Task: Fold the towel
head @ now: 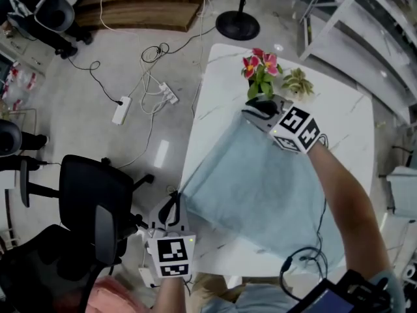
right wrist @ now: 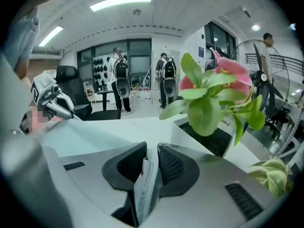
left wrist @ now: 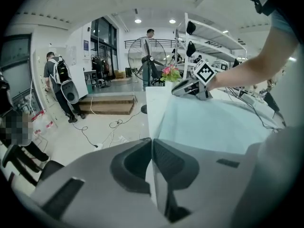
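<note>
A light blue towel [head: 260, 188] lies spread on the white marble-look table [head: 345, 109]. My left gripper [head: 172, 202] is at the towel's near left corner by the table edge. Its jaws are together with a thin strip of cloth between them [left wrist: 152, 141]. My right gripper [head: 255, 106] is at the far corner, right beside the flower pot [head: 264, 74]. In the right gripper view a fold of the towel [right wrist: 147, 184] is pinched between the pads of that gripper [right wrist: 151, 158]. The towel [left wrist: 213, 122] stretches from one gripper to the other.
A pot with pink flowers and a small pale-leaved plant [head: 298, 82] stand at the table's far edge. A black office chair [head: 91, 194] sits left of the table. A power strip [head: 122, 109] with cables lies on the floor, and a fan base [head: 237, 25] stands beyond the table.
</note>
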A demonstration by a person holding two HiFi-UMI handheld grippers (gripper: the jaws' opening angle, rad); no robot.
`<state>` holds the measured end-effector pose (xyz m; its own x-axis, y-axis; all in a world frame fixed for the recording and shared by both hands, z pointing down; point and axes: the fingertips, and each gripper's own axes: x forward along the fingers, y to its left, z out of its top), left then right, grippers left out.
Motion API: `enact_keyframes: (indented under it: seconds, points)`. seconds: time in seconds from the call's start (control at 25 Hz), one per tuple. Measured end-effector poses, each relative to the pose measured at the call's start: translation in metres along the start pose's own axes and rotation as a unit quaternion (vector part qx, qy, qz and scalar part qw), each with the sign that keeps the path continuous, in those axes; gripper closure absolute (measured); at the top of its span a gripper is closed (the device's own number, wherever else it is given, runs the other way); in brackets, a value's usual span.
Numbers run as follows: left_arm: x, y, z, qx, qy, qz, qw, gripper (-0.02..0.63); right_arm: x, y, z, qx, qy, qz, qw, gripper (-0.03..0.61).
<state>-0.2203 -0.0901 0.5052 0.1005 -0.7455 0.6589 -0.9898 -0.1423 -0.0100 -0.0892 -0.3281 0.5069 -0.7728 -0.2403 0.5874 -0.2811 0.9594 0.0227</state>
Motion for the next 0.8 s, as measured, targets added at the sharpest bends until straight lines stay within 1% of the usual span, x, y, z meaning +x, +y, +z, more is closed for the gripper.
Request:
enact_keyframes:
  seconds: [0.2,0.28,0.32,0.36,0.4,0.44,0.48,0.52,0.56,0.64,0.72,0.8]
  points:
    - [0.011,-0.002,-0.01,0.034,0.025,0.012,0.999,0.595,0.007,0.003,-0.003,-0.054,0.017,-0.033,0.998,0.486]
    - [0.012,-0.003,-0.011,0.038,0.027,0.009,0.9989,0.595,0.007,0.005,-0.001,-0.074,0.021,-0.048,0.996,0.484]
    - [0.011,-0.003,-0.009,0.033,0.024,0.004,0.9991,0.594,0.004,0.005,0.003,-0.078,0.015,-0.052,0.995,0.464]
    - [0.01,-0.003,-0.008,0.022,0.02,-0.003,0.9995,0.572,0.0,0.006,0.01,-0.074,0.004,-0.053,0.996,0.416]
    - [0.007,-0.002,-0.006,0.006,0.015,-0.011,0.9998,0.509,-0.005,0.007,0.018,-0.065,-0.012,-0.051,0.997,0.379]
    - [0.004,0.0,-0.005,-0.013,0.01,-0.02,0.9997,0.433,-0.01,0.01,0.027,-0.055,-0.028,-0.046,0.997,0.361]
    - [0.0,0.001,-0.004,-0.031,0.007,-0.027,0.9991,0.384,-0.014,0.013,0.034,-0.047,-0.04,-0.042,0.997,0.346]
    - [-0.004,0.002,-0.004,-0.044,0.004,-0.031,0.9985,0.353,-0.018,0.016,0.038,-0.039,-0.048,-0.039,0.997,0.338]
    - [-0.009,0.003,-0.004,-0.049,0.001,-0.031,0.9983,0.338,-0.021,0.019,0.039,-0.031,-0.052,-0.038,0.997,0.335]
    - [-0.018,0.004,-0.002,-0.041,-0.012,-0.025,0.9988,0.336,-0.028,0.025,0.038,-0.019,-0.056,-0.042,0.997,0.332]
    - [-0.027,0.006,0.009,-0.028,-0.032,-0.024,0.9988,0.337,-0.035,0.03,0.04,-0.015,-0.063,-0.055,0.996,0.331]
    - [-0.041,0.007,0.018,-0.025,-0.046,-0.023,0.9983,0.339,-0.044,0.038,0.044,-0.011,-0.069,-0.069,0.995,0.331]
